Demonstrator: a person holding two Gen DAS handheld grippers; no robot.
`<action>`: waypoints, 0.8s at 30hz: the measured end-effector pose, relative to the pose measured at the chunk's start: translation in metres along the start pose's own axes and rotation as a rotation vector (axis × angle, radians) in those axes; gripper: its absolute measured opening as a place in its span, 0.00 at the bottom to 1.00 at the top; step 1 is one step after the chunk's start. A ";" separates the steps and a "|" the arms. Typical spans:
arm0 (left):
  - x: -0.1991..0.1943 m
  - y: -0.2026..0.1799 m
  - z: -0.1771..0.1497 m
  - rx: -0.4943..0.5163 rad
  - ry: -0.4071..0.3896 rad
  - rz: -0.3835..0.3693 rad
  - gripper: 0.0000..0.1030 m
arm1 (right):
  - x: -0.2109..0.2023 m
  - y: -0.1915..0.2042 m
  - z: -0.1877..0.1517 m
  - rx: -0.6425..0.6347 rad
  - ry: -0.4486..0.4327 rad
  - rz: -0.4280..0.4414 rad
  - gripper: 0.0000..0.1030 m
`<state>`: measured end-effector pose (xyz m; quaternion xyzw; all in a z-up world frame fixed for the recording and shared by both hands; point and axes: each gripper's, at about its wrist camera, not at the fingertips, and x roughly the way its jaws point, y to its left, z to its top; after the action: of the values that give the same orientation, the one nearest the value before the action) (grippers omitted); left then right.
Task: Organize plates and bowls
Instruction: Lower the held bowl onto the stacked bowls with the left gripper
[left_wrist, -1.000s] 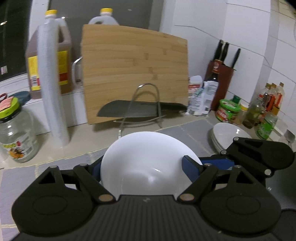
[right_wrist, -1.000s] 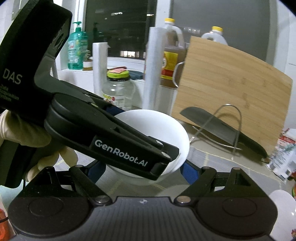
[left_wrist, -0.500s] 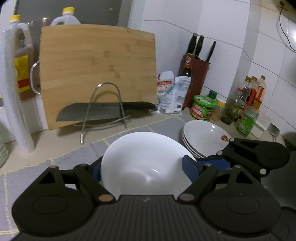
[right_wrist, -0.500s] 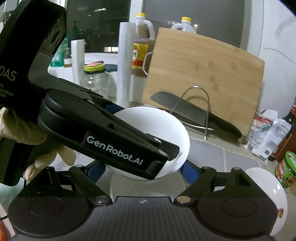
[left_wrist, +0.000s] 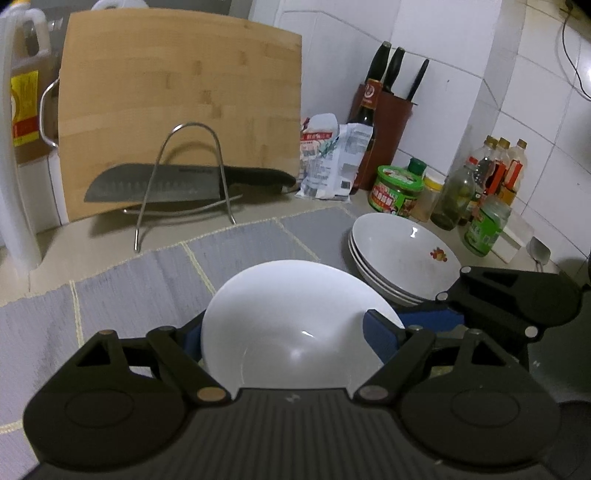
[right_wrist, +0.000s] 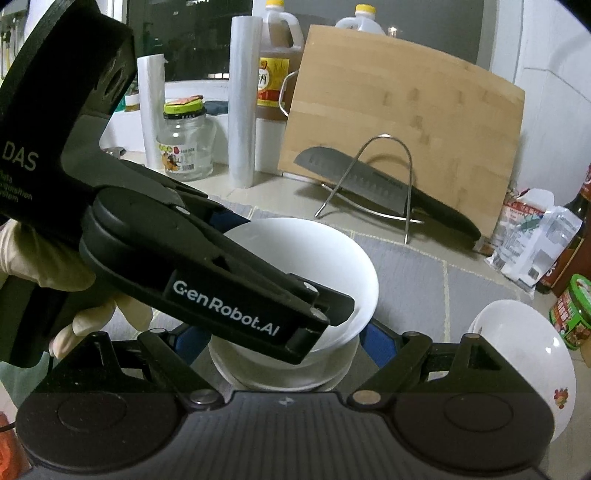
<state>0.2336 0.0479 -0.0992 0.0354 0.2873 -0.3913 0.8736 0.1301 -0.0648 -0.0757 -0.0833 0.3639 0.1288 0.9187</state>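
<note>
My left gripper is shut on a plain white bowl, its blue pads pressing the rim on both sides. In the right wrist view that bowl hangs tilted just above a second white bowl. My right gripper is shut on this lower bowl, whose far part the left gripper hides. A stack of shallow white plates with a fruit print sits on the grey mat to the right, also visible low right as the plate stack.
A wooden cutting board leans at the back behind a wire stand holding a large knife. Jars and bottles and a knife block line the right wall. A gloved hand holds the left gripper.
Both grippers moved to the right with their bowls, keeping the same grip. The plate stack and the jars by the right wall came into view; the oil bottles and the glass jar slid left.
</note>
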 end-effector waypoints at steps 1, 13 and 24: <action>0.001 0.000 -0.001 -0.003 0.004 -0.001 0.82 | 0.001 0.000 -0.001 -0.001 0.004 0.001 0.87; 0.008 0.002 -0.008 -0.019 0.025 -0.008 0.82 | 0.006 -0.001 -0.002 0.004 0.037 0.014 0.87; 0.009 0.002 -0.007 -0.015 0.024 -0.014 0.82 | 0.011 -0.002 -0.003 0.018 0.052 0.025 0.87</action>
<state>0.2366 0.0456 -0.1105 0.0317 0.3010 -0.3948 0.8675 0.1363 -0.0660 -0.0853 -0.0736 0.3896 0.1347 0.9081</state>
